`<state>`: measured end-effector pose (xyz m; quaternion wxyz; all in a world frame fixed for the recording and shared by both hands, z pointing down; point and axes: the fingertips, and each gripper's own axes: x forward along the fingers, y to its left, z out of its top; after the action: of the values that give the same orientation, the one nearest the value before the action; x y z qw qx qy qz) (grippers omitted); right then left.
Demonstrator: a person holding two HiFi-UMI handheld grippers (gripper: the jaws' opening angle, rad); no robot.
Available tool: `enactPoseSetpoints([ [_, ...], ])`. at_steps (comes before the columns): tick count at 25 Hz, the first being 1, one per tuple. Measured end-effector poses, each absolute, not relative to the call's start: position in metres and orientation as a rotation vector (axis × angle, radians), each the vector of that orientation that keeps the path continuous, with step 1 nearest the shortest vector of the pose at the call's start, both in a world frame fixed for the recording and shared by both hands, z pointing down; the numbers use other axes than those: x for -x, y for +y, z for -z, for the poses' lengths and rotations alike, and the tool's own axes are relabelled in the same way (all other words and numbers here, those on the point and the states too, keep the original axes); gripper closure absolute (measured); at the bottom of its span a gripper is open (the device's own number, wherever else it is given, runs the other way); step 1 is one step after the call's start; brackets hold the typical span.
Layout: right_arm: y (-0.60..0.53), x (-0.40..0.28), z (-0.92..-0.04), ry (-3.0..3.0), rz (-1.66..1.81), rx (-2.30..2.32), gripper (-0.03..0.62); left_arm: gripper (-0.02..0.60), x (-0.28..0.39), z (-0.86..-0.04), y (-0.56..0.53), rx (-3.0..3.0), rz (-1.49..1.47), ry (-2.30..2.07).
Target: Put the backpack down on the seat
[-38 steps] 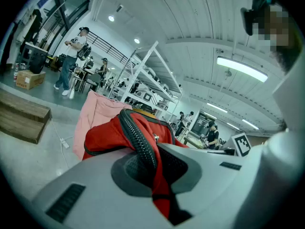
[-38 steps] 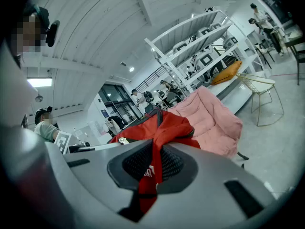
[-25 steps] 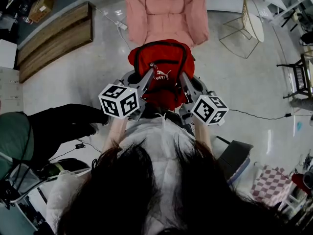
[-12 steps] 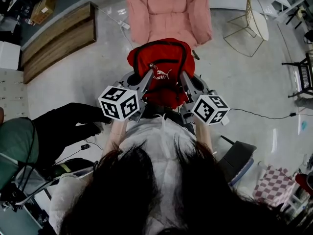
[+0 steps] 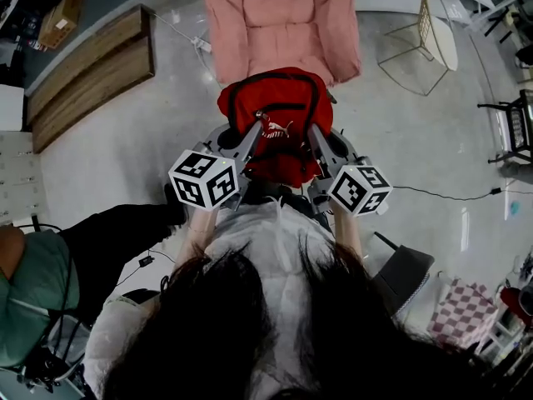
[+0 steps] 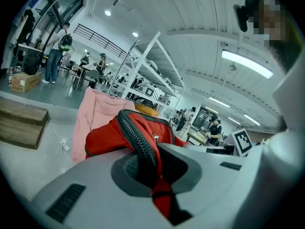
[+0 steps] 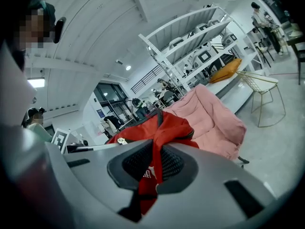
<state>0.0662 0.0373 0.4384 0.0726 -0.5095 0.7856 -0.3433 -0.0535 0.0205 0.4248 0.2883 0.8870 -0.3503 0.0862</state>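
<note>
Red fabric backpack w/ black zips and a white logo: 1 only, held up off the floor between the 2 grippers, just in front of the person's chest. Its far edge overlaps the front edge of the pink padded seat at 12 o'clock in the head view. Can't tell if bag and seat touch.

Counts: 1 backpack, 1 pink seat, 2 grippers, 2 black-and-white marker cubes (1 per gripper).

Left gripper: jaws clenched tight on the backpack's black zip edge w/ red fabric pinched below it, at approx 9 o'clock on the bag. Right gripper: jaws clenched on a fold of red fabric beside the white logo, at approx 3 o'clock on the bag. Both carry the bag, nothing else in the jaws.

Around: 1 wire-frame chair w/ pale seat at 2 o'clock, stacked wooden boards at 10 o'clock, 1 person in a green top at 8 o'clock, 1 red-and-white checked cloth at 4 o'clock.
</note>
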Motion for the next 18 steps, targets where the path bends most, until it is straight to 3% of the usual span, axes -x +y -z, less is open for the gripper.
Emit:
enactPoseSetpoints([
  [18, -0.093, -0.056, -0.456, 2.307, 1.106, 1.653, 0.549, 0.541, 0.056, -0.438, -0.124, -2.390, -0.288, -0.827],
])
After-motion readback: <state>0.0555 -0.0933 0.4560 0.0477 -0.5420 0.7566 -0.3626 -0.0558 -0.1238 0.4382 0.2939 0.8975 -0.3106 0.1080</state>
